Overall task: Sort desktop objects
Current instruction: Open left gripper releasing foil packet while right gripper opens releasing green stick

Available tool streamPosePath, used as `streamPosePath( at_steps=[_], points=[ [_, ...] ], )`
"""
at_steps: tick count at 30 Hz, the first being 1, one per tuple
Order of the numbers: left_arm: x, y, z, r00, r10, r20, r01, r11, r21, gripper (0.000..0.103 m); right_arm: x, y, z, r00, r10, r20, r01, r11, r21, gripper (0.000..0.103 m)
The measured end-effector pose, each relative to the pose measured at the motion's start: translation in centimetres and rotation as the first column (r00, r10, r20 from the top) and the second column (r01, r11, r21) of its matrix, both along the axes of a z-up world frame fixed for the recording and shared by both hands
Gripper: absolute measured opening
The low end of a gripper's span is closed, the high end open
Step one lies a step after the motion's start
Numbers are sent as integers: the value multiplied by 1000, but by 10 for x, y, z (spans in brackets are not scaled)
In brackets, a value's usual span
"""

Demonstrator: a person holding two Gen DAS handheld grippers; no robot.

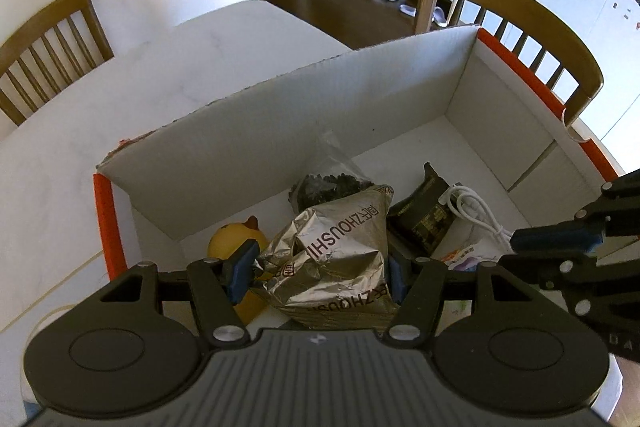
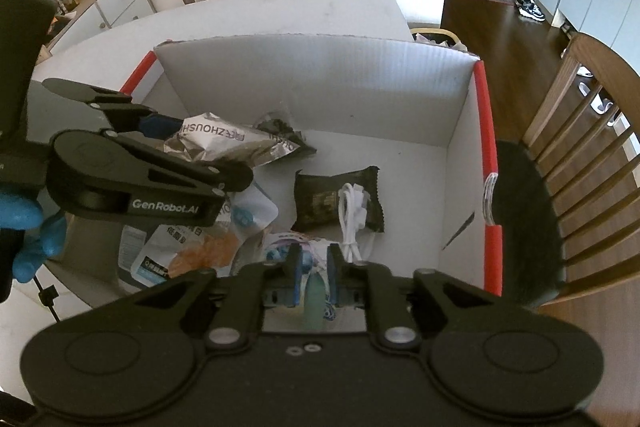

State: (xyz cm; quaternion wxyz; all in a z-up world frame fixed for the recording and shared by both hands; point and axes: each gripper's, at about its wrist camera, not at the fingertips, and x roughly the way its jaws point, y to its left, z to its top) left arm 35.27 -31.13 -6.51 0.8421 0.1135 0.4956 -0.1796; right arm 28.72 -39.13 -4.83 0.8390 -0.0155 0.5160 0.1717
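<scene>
silver snack bag (image 1: pixel 340 255) sits between the left gripper's (image 1: pixel 320 273) blue pads, clamped over the white cardboard box (image 1: pixel 280 131) (a yellow duck (image 1: pixel 234 241) lies below). right gripper (image 2: pixel 316 273), jaws narrowly apart, has a pale green object (image 2: pixel 314 301) between them, grip unclear.

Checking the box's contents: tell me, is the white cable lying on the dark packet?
Yes, the coiled white cable rests across the dark packet on the box floor.
</scene>
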Motion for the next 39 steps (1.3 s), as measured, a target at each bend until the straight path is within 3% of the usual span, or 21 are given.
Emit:
streamPosePath(
  at_steps=[4,10,17,39],
  points=[
    [1,0,1,1000,-7,-8,7,1000,-2,67,1,-2,2,1000,1,7,-1,1000,4,24],
    [-2,3,9,1000,-9,15,9,1000,-7,82,-2,-8,10,1000,-5,26,4,1000,6,38],
    [-4,12,26,999,13,33,-11,999,-53,83,-12,-8,25,998,17,59,-17,1000,12,50],
    [-71,49,79,997,17,81,-2,984,-181,83,-45,6,54,990,22,136,-26,999,33,65]
  ],
)
